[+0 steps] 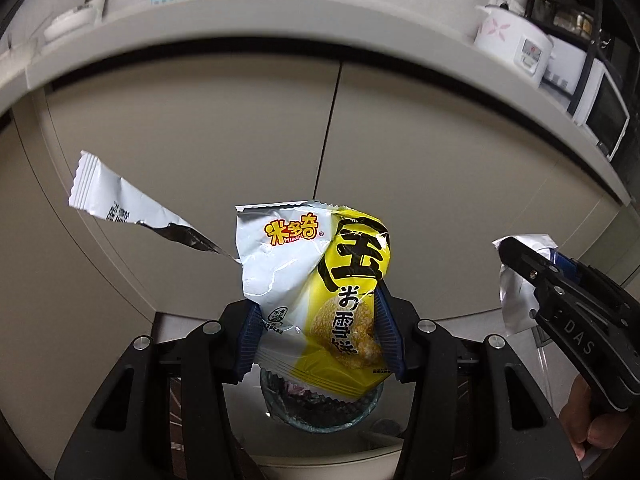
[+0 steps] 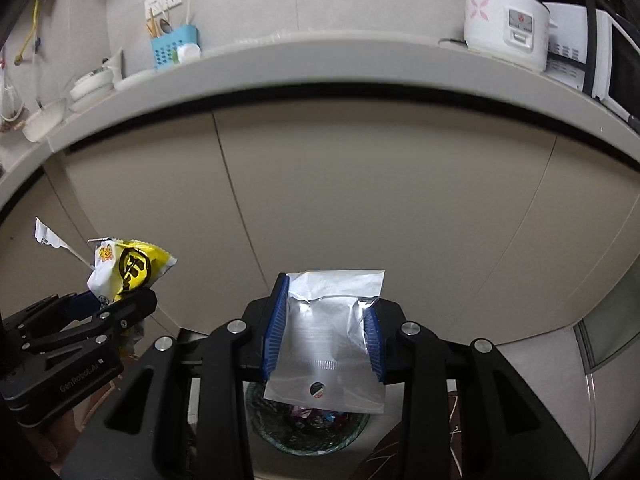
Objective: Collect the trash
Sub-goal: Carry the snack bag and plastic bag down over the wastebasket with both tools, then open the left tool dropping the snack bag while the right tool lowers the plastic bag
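Left tongs clamp a yellow snack wrapper; right tongs clamp a silver pouch. Both hang in front of the cupboard doors, below the bench. A trash bin already holding scraps sits directly beneath each load. To finish the step well, centre each piece over the bin's rim before letting go, since light foil may drift. A torn strip trails leftward from the wrapper.
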### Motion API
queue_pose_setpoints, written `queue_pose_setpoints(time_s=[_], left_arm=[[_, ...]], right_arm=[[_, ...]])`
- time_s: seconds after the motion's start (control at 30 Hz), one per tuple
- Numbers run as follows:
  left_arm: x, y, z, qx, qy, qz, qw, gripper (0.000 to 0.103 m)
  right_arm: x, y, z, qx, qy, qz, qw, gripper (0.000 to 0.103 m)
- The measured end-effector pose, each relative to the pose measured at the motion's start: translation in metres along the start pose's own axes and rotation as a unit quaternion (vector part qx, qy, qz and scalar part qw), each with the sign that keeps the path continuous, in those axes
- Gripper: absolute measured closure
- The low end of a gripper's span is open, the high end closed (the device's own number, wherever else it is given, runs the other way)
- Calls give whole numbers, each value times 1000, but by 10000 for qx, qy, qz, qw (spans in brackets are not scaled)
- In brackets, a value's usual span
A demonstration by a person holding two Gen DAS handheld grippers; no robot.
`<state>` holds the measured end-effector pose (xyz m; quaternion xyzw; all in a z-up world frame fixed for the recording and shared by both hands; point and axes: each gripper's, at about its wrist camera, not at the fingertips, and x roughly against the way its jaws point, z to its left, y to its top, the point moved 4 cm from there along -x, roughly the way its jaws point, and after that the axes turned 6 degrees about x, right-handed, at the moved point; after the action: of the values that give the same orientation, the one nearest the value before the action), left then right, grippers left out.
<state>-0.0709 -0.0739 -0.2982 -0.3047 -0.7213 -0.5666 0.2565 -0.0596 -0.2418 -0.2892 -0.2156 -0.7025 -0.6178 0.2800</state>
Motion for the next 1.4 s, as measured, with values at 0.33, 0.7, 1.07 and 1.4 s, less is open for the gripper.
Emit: queue_pose_setpoints(time_s=[0.33, 0.7, 1.07, 1.4], left_arm=[[-72, -42, 11, 118, 5, 312, 9994, 54], [-157, -81, 24, 286, 274, 994, 9943, 54], [-219, -119, 19, -209, 371, 1674, 9850, 54], [-234, -129, 20, -275, 116, 1927, 9808, 49]], right_arm=[[-75, -64, 1, -239, -64, 563, 9981, 70], [-144, -118, 1, -257, -288, 1352, 9901, 70], [-191, -137, 4, -228, -279, 1814, 9827, 70], [-197, -128, -17, -564, -301, 1789, 9818, 69]])
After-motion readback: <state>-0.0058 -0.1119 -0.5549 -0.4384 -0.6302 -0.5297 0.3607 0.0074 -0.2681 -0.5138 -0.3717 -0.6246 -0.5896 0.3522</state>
